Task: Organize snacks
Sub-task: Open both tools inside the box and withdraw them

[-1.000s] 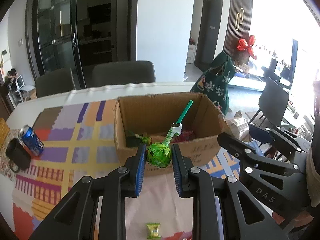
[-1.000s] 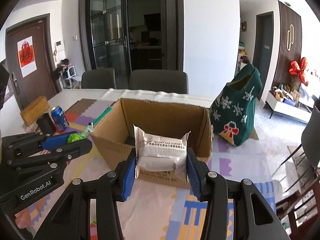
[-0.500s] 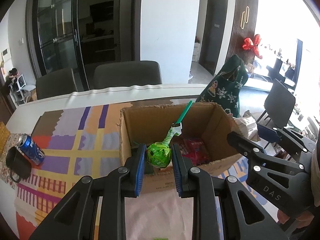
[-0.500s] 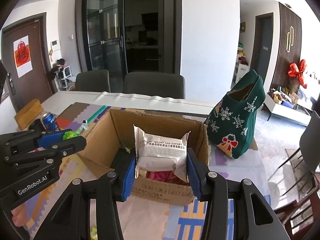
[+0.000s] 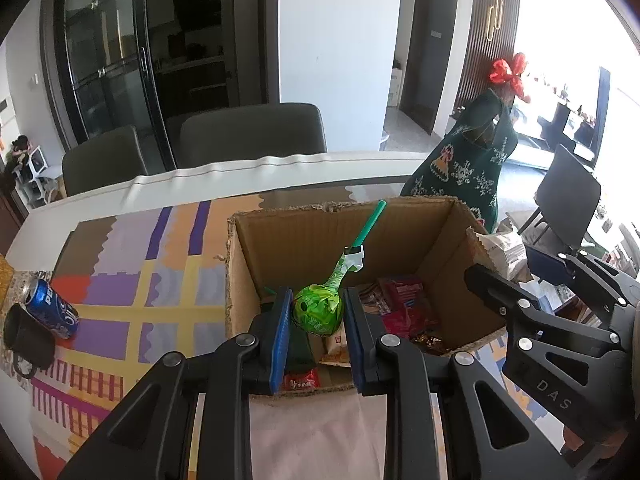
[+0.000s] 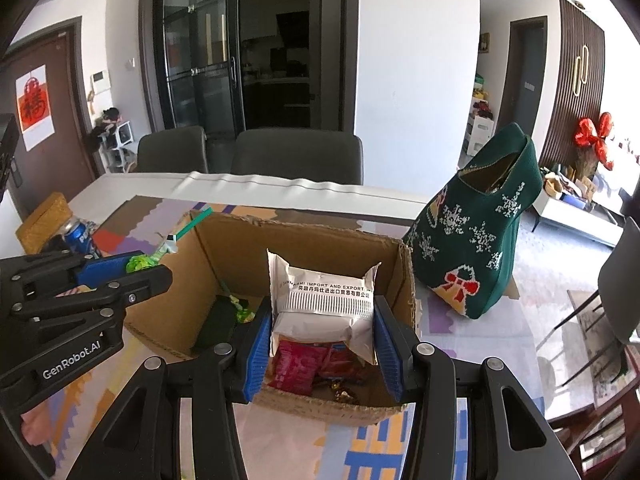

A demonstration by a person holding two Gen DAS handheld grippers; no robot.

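Hovering now over the box [image 5: 440, 236], both grippers have advanced.

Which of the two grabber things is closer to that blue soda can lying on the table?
Left. The left gripper, holding a green lollipop over the cardboard box, sits on the blue can's side; the right gripper, holding a white packet, is farther across the box.

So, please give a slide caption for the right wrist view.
Right gripper holds a white snack packet above the cardboard box.
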